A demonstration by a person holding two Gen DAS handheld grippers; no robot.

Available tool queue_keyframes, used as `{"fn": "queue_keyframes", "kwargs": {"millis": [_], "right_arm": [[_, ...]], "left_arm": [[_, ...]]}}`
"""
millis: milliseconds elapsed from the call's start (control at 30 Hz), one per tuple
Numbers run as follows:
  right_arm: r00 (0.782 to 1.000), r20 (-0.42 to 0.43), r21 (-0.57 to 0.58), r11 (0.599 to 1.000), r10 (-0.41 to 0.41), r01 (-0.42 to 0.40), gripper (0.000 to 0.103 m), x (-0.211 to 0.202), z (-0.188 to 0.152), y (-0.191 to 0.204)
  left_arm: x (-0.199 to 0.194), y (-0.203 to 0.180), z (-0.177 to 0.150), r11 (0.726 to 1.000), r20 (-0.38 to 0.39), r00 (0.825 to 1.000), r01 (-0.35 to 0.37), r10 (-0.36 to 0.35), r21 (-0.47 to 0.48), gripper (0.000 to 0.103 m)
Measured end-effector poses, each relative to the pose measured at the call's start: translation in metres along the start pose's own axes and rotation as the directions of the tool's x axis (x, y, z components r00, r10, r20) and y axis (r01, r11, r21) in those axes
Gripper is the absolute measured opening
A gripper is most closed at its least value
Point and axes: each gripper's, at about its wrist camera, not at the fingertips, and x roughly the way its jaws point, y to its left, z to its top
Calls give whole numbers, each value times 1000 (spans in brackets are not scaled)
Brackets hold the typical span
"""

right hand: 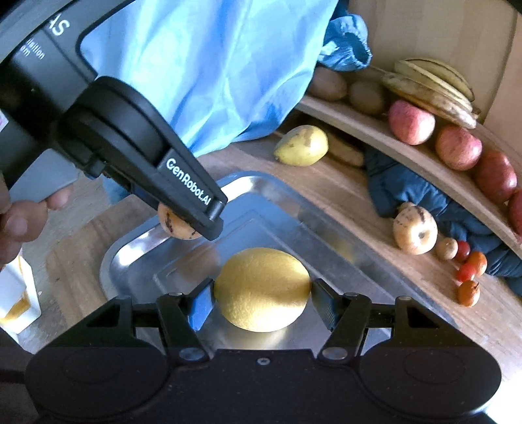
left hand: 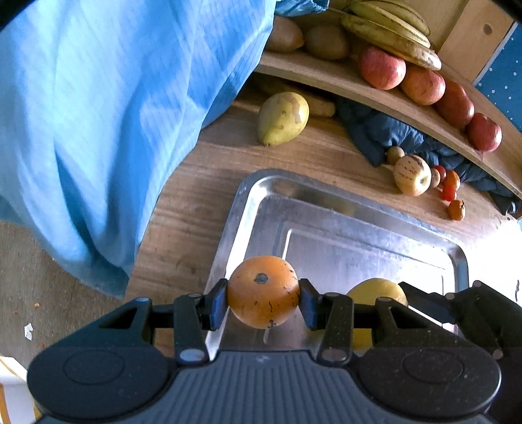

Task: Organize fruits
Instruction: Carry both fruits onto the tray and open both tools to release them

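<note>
Both grippers hold fruit over a metal tray.

The left gripper clamps an orange fruit between its blue pads, above the near edge of the metal tray. The right gripper pinches a yellow lemon, with the tray's floor right behind the fruit; whether the lemon touches the tray cannot be told. The tray sits on a wooden table. Beyond it lie a green pear, a pale speckled fruit and small red and orange fruits beside a dark blue cloth. A curved wooden shelf above carries red apples and bananas. A light blue garment fills the left side.
</note>
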Motion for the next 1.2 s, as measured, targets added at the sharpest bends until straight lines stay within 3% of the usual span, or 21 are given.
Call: {"fn": "queue_keyframes", "kwargs": {"millis": [400, 967, 1200], "right_arm": [[998, -25, -38, 998, 50, -51, 66, -11, -17, 10], [998, -6, -33, 998, 58, -58, 67, -27, -32, 7], [998, 8, -37, 997, 70, -70, 76, -36, -40, 3]], "left_arm": [[-1, 5, -24, 999, -12, 1000, -20, 20, -35, 49], [-6, -8, -39, 997, -19, 998, -54, 53, -47, 50], [-16, -14, -47, 995, 4, 997, -75, 75, -61, 60]]}}
